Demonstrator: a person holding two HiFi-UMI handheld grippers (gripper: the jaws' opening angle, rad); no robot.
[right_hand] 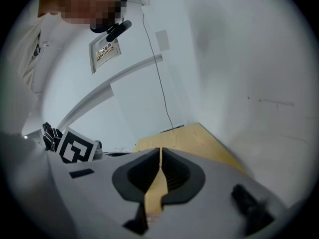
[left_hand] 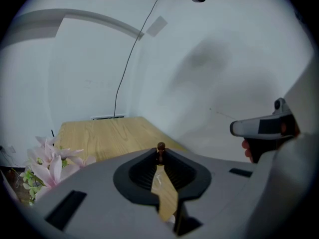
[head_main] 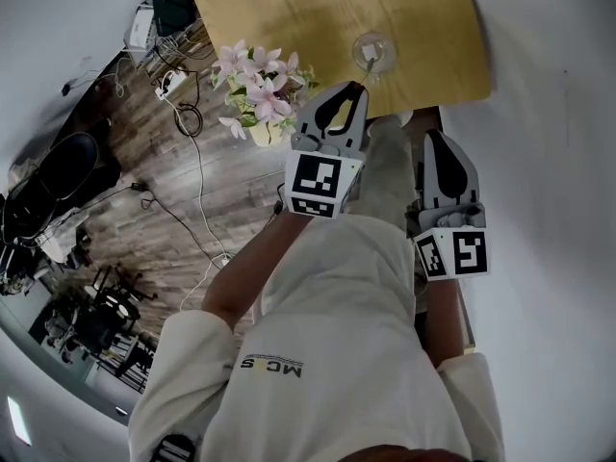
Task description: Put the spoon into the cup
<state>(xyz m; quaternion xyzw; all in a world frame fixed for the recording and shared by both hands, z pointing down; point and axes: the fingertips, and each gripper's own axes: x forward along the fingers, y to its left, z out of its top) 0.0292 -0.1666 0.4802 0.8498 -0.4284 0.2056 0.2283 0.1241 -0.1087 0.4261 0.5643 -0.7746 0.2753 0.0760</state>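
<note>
Left gripper (left_hand: 160, 156) pinches the spoon (left_hand: 161, 147) by its brown knob (jaws narrow); right gripper (right_hand: 160, 151) has its jaws together. The cup (head_main: 373, 52) sits by the table (head_main: 289, 17)'s near edge, with bare wood far and left.

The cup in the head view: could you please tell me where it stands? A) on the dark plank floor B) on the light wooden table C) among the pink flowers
B: the cup stands on the light wooden table, apart from the pink flowers.
</note>
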